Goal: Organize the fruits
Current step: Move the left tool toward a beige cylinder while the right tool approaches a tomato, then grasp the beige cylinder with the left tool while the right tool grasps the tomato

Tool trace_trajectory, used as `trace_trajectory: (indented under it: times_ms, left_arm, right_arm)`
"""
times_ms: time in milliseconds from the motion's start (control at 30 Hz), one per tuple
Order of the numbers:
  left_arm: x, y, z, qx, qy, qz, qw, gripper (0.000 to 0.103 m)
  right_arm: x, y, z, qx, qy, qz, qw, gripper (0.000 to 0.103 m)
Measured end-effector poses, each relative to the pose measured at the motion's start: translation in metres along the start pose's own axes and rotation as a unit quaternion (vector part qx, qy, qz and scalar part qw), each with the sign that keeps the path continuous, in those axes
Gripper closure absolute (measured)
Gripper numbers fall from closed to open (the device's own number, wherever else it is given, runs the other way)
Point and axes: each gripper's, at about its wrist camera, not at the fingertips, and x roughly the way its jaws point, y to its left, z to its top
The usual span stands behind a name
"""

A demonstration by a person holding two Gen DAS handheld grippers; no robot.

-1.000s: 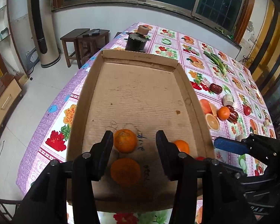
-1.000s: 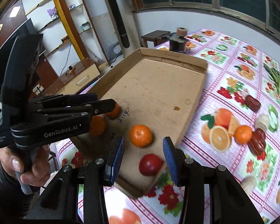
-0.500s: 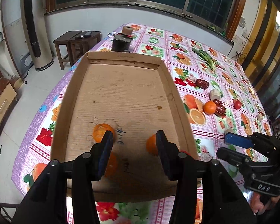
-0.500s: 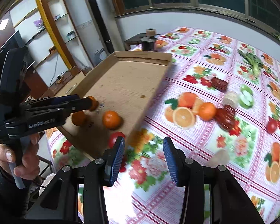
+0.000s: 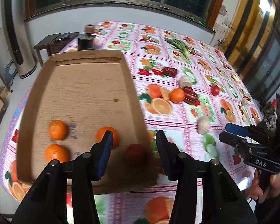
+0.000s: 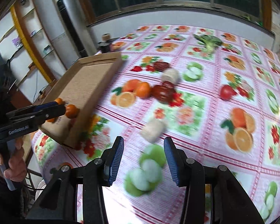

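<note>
A shallow cardboard tray [image 5: 84, 59] lies on the table's left part; it also shows in the right wrist view [image 6: 87, 78]. In it are three oranges [image 5: 57, 129] and a red fruit [image 5: 134, 151] at the near right corner. My left gripper [image 5: 134, 153] is open and empty above that corner. Loose on the cloth are an orange [image 5: 177, 95], dark red fruits [image 5: 190, 95], a small red fruit [image 5: 215, 90] and pale fruits [image 5: 203, 125]. My right gripper [image 6: 143, 158] is open and empty over the cloth, near a pale fruit [image 6: 153, 130].
The tablecloth [image 6: 214, 130] is printed with fruit pictures that look like real fruit. Green vegetables [image 5: 179, 46] lie at the far side. A dark jar [image 5: 86, 41] stands behind the tray. A wooden stool [image 5: 52, 43] and a tower unit [image 5: 15, 37] stand beyond the table's left edge.
Both grippers have swung right. The left now looks at the tray's right near corner. The right has left the tray and is over the open cloth. Both stay open.
</note>
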Motion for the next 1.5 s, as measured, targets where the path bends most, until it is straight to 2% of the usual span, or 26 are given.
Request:
trace_trajectory:
  times_ms: [300,500,600,900,1167,1333,1433,1500]
  left_arm:
    - [0.014,-0.048,-0.007,0.041,0.022,-0.03,0.9985,0.057]
    - [0.025,-0.077,-0.007,0.064,0.037,-0.056,0.9957,0.057]
    - [0.034,-0.092,-0.006,0.074,0.047,-0.068,0.9938,0.057]
    - [0.054,-0.118,0.001,0.098,0.06,-0.073,0.9906,0.057]
    - [0.083,-0.128,0.009,0.093,0.082,-0.078,0.9892,0.058]
    - [0.1,-0.136,0.01,0.097,0.091,-0.071,0.9885,0.058]
    - [0.101,-0.141,0.011,0.109,0.081,-0.065,0.9886,0.058]
    - [0.102,-0.141,0.011,0.113,0.077,-0.065,0.9885,0.065]
  right_arm:
    - [-0.01,-0.049,-0.019,0.047,0.0,-0.029,0.998,0.057]
    - [-0.012,-0.072,-0.017,0.065,-0.005,-0.037,0.997,0.057]
    - [-0.009,-0.081,-0.011,0.068,-0.005,-0.045,0.997,0.056]
    - [0.01,-0.1,0.017,0.062,-0.003,-0.064,0.996,0.056]
    - [0.03,-0.123,0.04,0.079,-0.003,-0.066,0.995,0.053]
    - [0.046,-0.131,0.054,0.072,0.001,-0.086,0.994,0.053]
    - [0.058,-0.135,0.062,0.07,0.005,-0.089,0.994,0.053]
    - [0.066,-0.136,0.067,0.065,0.007,-0.091,0.994,0.054]
